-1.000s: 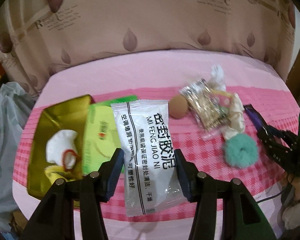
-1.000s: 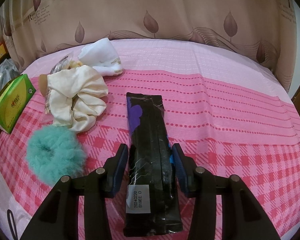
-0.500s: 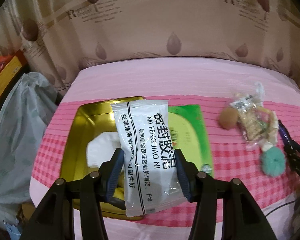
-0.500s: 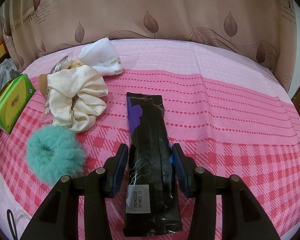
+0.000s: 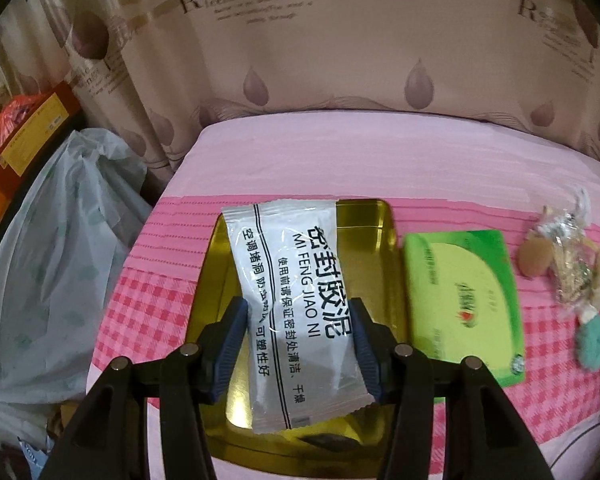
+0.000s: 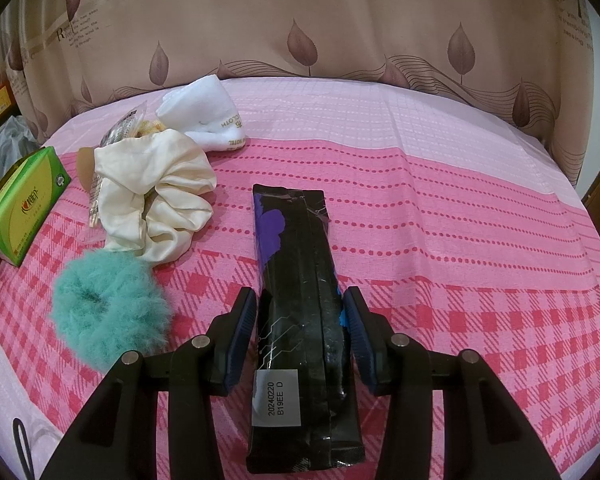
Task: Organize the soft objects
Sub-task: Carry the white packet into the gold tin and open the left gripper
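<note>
Over the gold tin (image 5: pixel 384 224) our left gripper (image 5: pixel 298 334) is clamping the white sachet (image 5: pixel 296 300); our right gripper (image 6: pixel 302 330) is straddling, perhaps pinching, the black packet (image 6: pixel 300 280); scrunchies (image 6: pixel 156 192) are waiting.

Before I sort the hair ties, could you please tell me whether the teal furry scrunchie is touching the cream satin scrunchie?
Touching: the right wrist view shows the teal furry scrunchie pressed against the cream satin scrunchie's lower fold, with no cloth between.
</note>
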Tool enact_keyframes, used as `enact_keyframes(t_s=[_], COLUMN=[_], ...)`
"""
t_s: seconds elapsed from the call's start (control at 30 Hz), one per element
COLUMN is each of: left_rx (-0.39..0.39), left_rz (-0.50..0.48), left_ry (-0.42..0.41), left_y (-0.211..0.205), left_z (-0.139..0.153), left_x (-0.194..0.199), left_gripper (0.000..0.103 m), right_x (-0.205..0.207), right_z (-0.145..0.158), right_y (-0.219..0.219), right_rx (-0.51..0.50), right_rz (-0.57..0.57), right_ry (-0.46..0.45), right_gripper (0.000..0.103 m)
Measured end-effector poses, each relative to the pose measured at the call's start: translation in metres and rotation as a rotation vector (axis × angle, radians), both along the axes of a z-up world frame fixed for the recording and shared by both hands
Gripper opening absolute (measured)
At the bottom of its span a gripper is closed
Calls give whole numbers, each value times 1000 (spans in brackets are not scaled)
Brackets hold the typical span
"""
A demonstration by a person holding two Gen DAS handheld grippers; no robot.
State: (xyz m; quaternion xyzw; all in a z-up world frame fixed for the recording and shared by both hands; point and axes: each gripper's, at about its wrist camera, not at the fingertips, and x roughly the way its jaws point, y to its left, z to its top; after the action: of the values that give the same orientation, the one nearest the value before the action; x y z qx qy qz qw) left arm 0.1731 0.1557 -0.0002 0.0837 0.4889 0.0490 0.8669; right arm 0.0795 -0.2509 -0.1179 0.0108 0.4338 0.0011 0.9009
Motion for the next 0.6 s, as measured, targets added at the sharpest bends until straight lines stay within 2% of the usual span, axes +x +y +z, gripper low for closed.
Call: enact_keyframes(t_s=[0.23,0.43,0.6], left_rx=[0,-40,-33], left_rz=[7,2,-1], left_ry=[48,79,101], left_y=[16,25,27], left_z=[-21,-33,-42], left_x=[17,30,44], left_gripper=[52,52,52], right_x=[0,0,0], right_z=[0,-1,-1], right_y=[0,1,-1], right_rx=[-1,-3,-7], right_rz=[0,0,2], right_ry=[0,-1,0], right_gripper=[43,43,43])
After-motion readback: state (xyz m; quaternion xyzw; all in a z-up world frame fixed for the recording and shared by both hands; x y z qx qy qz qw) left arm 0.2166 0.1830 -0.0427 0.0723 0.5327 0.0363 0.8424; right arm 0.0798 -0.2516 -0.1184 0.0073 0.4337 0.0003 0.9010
